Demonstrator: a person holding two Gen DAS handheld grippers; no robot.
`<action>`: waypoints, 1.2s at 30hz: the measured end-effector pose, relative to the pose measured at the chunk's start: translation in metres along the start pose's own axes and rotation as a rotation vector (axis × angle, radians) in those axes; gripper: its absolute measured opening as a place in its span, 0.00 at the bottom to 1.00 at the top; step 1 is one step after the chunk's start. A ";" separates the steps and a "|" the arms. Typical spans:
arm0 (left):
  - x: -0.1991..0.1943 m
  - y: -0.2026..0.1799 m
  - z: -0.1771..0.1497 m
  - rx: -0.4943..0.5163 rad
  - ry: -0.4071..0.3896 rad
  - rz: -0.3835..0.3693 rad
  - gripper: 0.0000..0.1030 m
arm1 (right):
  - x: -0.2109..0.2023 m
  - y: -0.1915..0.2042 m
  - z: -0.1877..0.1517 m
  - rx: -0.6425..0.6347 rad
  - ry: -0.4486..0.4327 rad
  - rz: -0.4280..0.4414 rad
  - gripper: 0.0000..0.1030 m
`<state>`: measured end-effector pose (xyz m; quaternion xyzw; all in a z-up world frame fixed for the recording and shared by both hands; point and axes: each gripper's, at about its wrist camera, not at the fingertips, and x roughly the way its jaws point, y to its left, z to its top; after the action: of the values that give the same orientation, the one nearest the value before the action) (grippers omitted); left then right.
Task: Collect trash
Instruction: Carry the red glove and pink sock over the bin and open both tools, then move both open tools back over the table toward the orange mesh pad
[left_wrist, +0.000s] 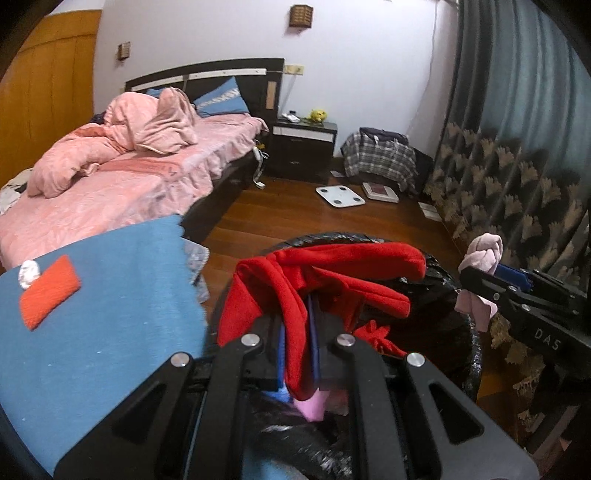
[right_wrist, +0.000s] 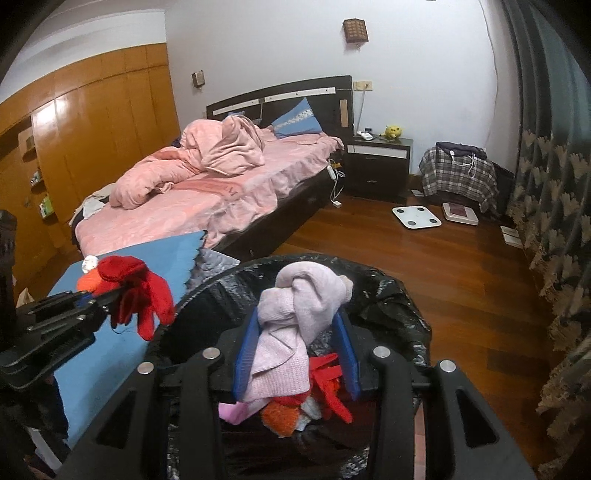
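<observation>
Both tools clamped: left tool (left_wrist: 295, 332) on red glove (left_wrist: 325, 284), right tool (right_wrist: 295, 354) on pink cloth (right_wrist: 295, 317) (bin (right_wrist: 399, 295) directly below).

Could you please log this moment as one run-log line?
left claw: shut on red knit glove | right claw: shut on knotted pale pink cloth | both above black-bag-lined bin

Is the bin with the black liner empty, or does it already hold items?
Not empty. The bin already holds red, orange and pink pieces, visible in the right wrist view.
</observation>
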<state>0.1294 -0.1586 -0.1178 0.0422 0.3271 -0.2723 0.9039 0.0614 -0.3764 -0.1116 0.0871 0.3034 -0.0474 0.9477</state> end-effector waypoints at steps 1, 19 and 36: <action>0.002 -0.001 -0.001 0.003 0.006 -0.006 0.10 | 0.003 -0.003 0.000 0.000 0.003 0.000 0.39; -0.009 0.033 -0.015 -0.056 0.019 -0.023 0.78 | -0.001 -0.013 -0.003 0.022 -0.018 -0.031 0.89; -0.094 0.182 -0.050 -0.243 -0.037 0.319 0.88 | 0.033 0.113 0.017 -0.050 0.016 0.165 0.94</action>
<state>0.1359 0.0519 -0.1177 -0.0210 0.3301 -0.0847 0.9399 0.1142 -0.2702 -0.1021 0.0885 0.3039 0.0393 0.9478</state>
